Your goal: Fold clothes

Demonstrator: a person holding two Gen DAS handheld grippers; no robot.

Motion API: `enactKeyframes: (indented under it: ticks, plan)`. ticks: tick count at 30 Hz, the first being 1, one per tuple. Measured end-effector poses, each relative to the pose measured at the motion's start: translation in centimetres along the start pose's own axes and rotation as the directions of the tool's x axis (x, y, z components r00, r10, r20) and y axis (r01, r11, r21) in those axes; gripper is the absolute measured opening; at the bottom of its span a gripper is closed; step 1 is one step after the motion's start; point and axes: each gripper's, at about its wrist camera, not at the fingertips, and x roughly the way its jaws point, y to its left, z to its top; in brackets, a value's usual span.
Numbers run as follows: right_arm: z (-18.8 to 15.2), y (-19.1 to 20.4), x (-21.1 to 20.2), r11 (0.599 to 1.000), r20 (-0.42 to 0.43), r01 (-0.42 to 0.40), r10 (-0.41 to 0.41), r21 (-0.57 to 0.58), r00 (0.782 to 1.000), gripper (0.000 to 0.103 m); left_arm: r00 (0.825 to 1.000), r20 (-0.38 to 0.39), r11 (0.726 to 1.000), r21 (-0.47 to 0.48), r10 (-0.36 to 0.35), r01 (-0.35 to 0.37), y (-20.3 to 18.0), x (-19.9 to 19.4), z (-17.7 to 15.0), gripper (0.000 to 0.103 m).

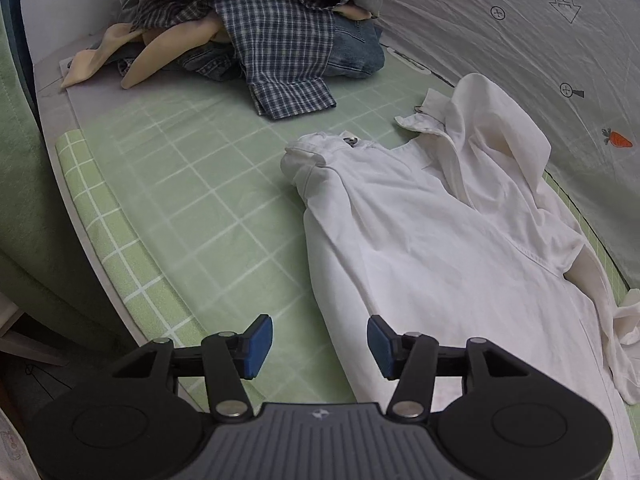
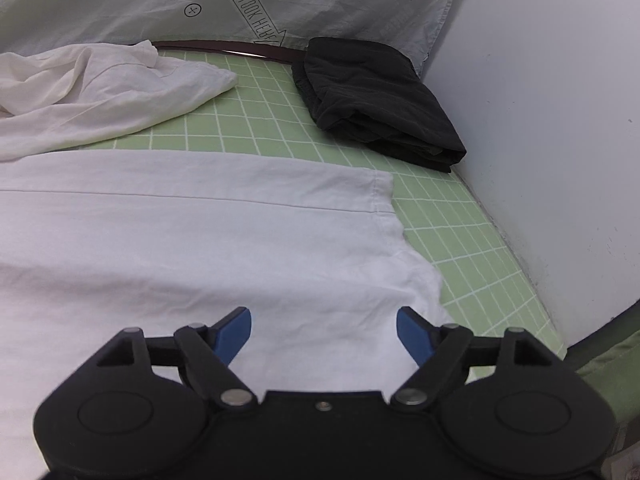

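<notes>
Black two-finger left gripper (image 1: 320, 346) with blue pads fills the bottom of its view, jaws apart and holding nothing, poised over the near edge of a white cotton collared shirt (image 1: 432, 248) that lies spread lengthwise on a pale green mat with a white grid (image 1: 192, 184). Its right-hand pad hangs above the shirt's side edge, the other above bare mat. Seen from the other side, the right gripper (image 2: 324, 334) also has its jaws wide apart and empty, hovering over the shirt's hem (image 2: 384, 196) near the bottom corner, with one sleeve (image 2: 120, 84) lying rumpled farther off. The shirt looks laid out but not yet folded, so the step in hand seems to be flattening and lining it up; the next move probably calls for each gripper to pinch an edge of the cloth and carry one side over toward the middle, keeping the fabric taut so that it does not bunch. A folded black garment (image 2: 380, 100) rests on the mat against a white wall (image 2: 540, 120). A heap of unfolded clothes (image 1: 272, 28), plaid shirts and blue denim among them, waits at the far end. A grey printed sheet with a small orange carrot (image 1: 520, 40) hangs behind the mat.
</notes>
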Motion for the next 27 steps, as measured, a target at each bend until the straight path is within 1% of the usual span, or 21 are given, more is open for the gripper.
enactKeyframes:
  ticks: [3, 5, 8, 10, 11, 12, 13, 15, 16, 18, 21, 22, 23, 25, 26, 27]
  plan:
    - [-0.9, 3.0, -2.3, 0.997, -0.026, -0.067, 0.069, 0.039, 0.997, 0.081, 0.999, -0.031, 1.0, -0.002, -0.031, 0.031, 0.2, 2.3, 2.1, 0.058]
    - [-1.6, 5.2, -4.0, 0.994, -0.036, -0.1, 0.102, 0.054, 0.994, 0.081, 0.997, -0.051, 0.999, -0.003, -0.05, 0.05, 0.3, 3.8, 3.5, 0.058]
    - [-2.3, 7.8, -6.2, 0.992, -0.036, -0.117, 0.119, 0.058, 0.992, 0.082, 0.995, -0.077, 0.998, 0.002, -0.064, 0.064, 0.4, 5.9, 5.4, 0.058]
    - [-2.7, 9.1, -7.4, 0.992, -0.035, -0.112, 0.114, 0.061, 0.993, 0.082, 0.994, -0.083, 0.997, 0.015, -0.074, 0.075, 0.4, 6.7, 6.3, 0.057]
    - [-3.0, 9.6, -7.8, 0.992, -0.037, -0.107, 0.109, 0.062, 0.993, 0.082, 0.993, -0.079, 0.996, 0.031, -0.085, 0.088, 0.3, 6.8, 6.6, 0.049]
    - [-3.2, 10.2, -8.3, 0.993, -0.038, -0.102, 0.104, 0.063, 0.994, 0.082, 0.993, -0.079, 0.994, 0.05, -0.091, 0.095, 0.3, 6.9, 6.9, 0.023]
    - [-3.5, 10.7, -8.6, 0.993, -0.043, -0.097, 0.1, 0.065, 0.994, 0.082, 0.992, -0.082, 0.993, 0.071, -0.092, 0.097, 0.3, 6.9, 7.0, 0.013]
    - [-3.9, 11.6, -9.0, 0.994, -0.056, -0.087, 0.091, 0.07, 0.994, 0.082, 0.993, -0.077, 0.989, 0.107, -0.092, 0.1, 0.4, 6.6, 7.2, 0.009]
    - [-4.0, 12.1, -9.1, 0.994, -0.062, -0.085, 0.089, 0.065, 0.994, 0.082, 0.994, -0.06, 0.989, 0.116, -0.09, 0.096, 0.5, 6.2, 7.1, 0.008]
    - [-4.1, 13.0, -9.2, 0.996, -0.073, -0.082, 0.085, 0.046, 0.994, 0.082, 0.998, 0.004, 0.988, 0.143, -0.063, 0.062, 0.9, 4.7, 6.9, 0.008]
    - [-4.3, 14.3, -9.2, 0.996, -0.088, -0.084, 0.084, 0.013, 0.993, 0.082, 0.995, 0.103, 0.984, 0.174, 0.008, -0.026, 2.2, 2.4, 6.9, 0.007]
    - [-4.3, 14.7, -9.1, 0.996, -0.094, -0.09, 0.089, 0.0, 0.992, 0.082, 0.992, 0.12, 0.983, 0.177, 0.027, -0.048, 2.7, 1.9, 6.9, 0.007]
    - [-4.3, 15.1, -9.0, 0.995, -0.1, -0.096, 0.094, -0.011, 0.99, 0.082, 0.992, 0.124, 0.983, 0.176, 0.04, -0.061, 3.3, 1.6, 7.0, 0.008]
    - [-4.4, 15.4, -8.7, 0.995, -0.102, -0.1, 0.097, -0.022, 0.99, 0.084, 0.993, 0.106, 0.988, 0.144, 0.046, -0.061, 4.5, 1.4, 7.0, 0.009]
    - [-4.2, 15.4, -8.5, 0.994, -0.097, -0.103, 0.1, -0.025, 0.99, 0.086, 0.995, 0.093, 0.991, 0.125, 0.046, -0.058, 5.0, 1.4, 6.9, 0.013]
    - [-4.0, 15.3, -8.4, 0.993, -0.098, -0.11, 0.106, -0.032, 0.99, 0.087, 0.994, 0.091, 0.992, 0.11, 0.059, -0.069, 5.3, 1.2, 6.8, 0.016]
